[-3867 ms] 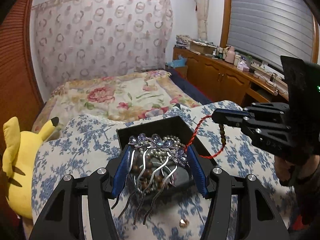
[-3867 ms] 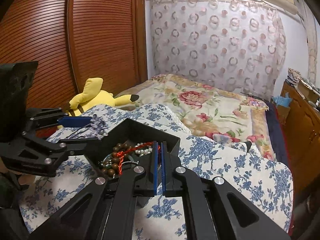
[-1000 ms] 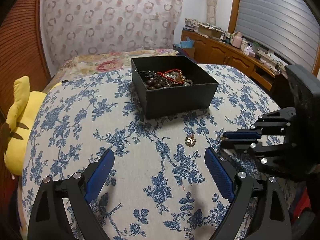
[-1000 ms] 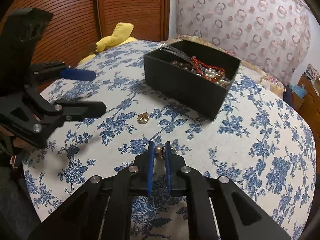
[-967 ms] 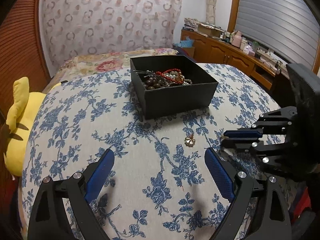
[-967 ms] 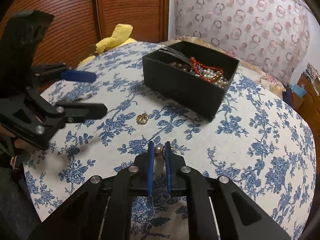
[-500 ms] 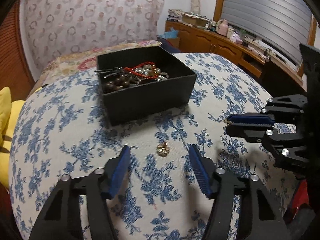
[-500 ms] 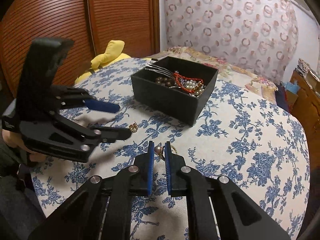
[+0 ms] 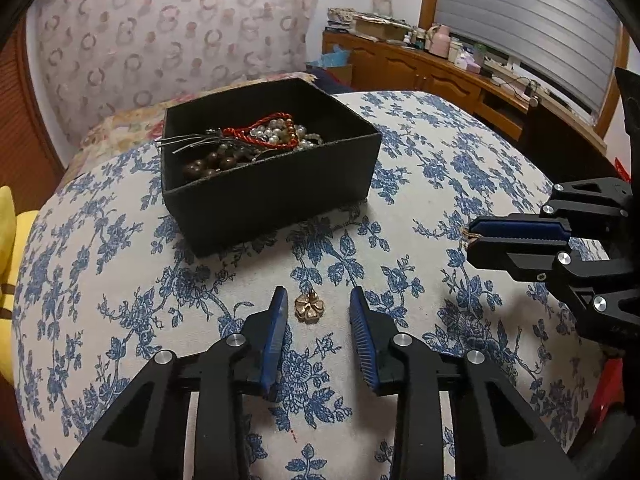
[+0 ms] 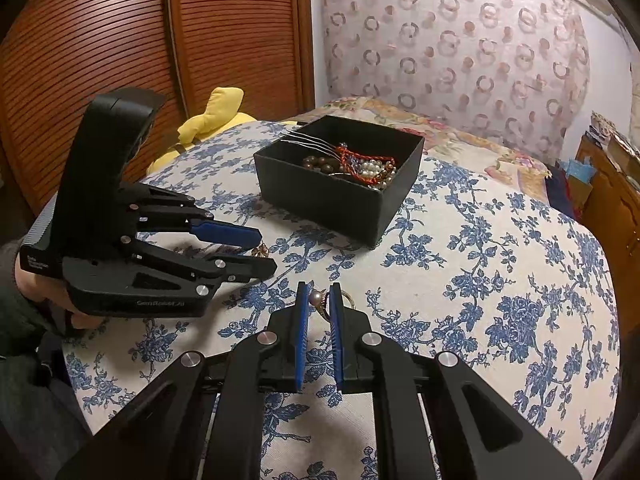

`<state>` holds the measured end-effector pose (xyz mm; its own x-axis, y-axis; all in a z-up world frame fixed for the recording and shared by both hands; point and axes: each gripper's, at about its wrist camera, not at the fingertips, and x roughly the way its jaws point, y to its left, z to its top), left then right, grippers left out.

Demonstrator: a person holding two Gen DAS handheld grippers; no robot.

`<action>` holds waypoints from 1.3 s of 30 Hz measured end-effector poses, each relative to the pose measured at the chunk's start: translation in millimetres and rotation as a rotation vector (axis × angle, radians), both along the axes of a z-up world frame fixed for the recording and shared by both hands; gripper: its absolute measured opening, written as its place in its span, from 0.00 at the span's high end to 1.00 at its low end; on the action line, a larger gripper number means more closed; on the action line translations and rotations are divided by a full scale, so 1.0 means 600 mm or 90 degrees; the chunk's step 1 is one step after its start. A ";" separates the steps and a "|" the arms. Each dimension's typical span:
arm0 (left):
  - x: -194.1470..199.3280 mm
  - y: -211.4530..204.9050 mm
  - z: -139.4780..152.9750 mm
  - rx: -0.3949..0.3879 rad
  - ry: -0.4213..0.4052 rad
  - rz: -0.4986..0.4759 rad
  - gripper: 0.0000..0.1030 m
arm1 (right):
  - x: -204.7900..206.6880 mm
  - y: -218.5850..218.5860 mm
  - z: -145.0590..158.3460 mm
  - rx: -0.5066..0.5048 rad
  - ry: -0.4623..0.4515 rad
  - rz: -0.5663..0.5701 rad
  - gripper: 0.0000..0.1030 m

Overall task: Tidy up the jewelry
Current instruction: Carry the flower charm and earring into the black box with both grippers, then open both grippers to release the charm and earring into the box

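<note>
A black jewelry box [image 9: 272,196] [image 10: 340,200] holds beads, pearls, a red cord and a hair comb. A small gold flower brooch [image 9: 309,309] lies on the blue-flowered cloth [image 9: 420,152] in front of the box. My left gripper [image 9: 318,304] is open, low over the cloth, with its blue pads on either side of the brooch and apart from it. In the right wrist view the brooch [image 10: 262,250] shows between the left fingers. My right gripper [image 10: 319,300] is shut on a gold ring with a pearl [image 10: 320,300], just above the cloth.
A yellow plush toy [image 10: 208,120] sits beyond the table's left edge. A bed [image 10: 440,136] lies behind the box. A wooden cabinet with clutter [image 9: 420,64] runs along the right wall. The right gripper [image 9: 516,236] hovers to the right of the brooch.
My left gripper has moved forward and down to the brooch and narrowed its jaws around it. My right gripper has stayed shut on the ring and lifted slightly.
</note>
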<state>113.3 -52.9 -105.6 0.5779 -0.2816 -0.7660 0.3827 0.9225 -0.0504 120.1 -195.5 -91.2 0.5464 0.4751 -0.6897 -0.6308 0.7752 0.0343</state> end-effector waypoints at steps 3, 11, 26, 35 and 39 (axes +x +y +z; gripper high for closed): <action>0.003 0.005 0.001 -0.004 0.002 0.002 0.86 | 0.000 -0.001 0.001 0.003 -0.001 0.001 0.89; -0.002 0.024 0.037 -0.021 -0.034 0.023 0.86 | 0.005 -0.002 0.025 0.016 -0.018 -0.001 0.89; 0.033 0.038 0.096 -0.037 -0.085 0.048 0.86 | 0.072 0.019 0.065 0.050 -0.045 0.014 0.89; 0.058 0.046 0.104 -0.035 -0.089 0.058 0.86 | 0.121 0.028 0.070 0.062 -0.043 0.014 0.89; 0.070 0.051 0.104 -0.035 -0.088 0.064 0.86 | 0.141 0.040 0.070 0.064 -0.040 0.018 0.88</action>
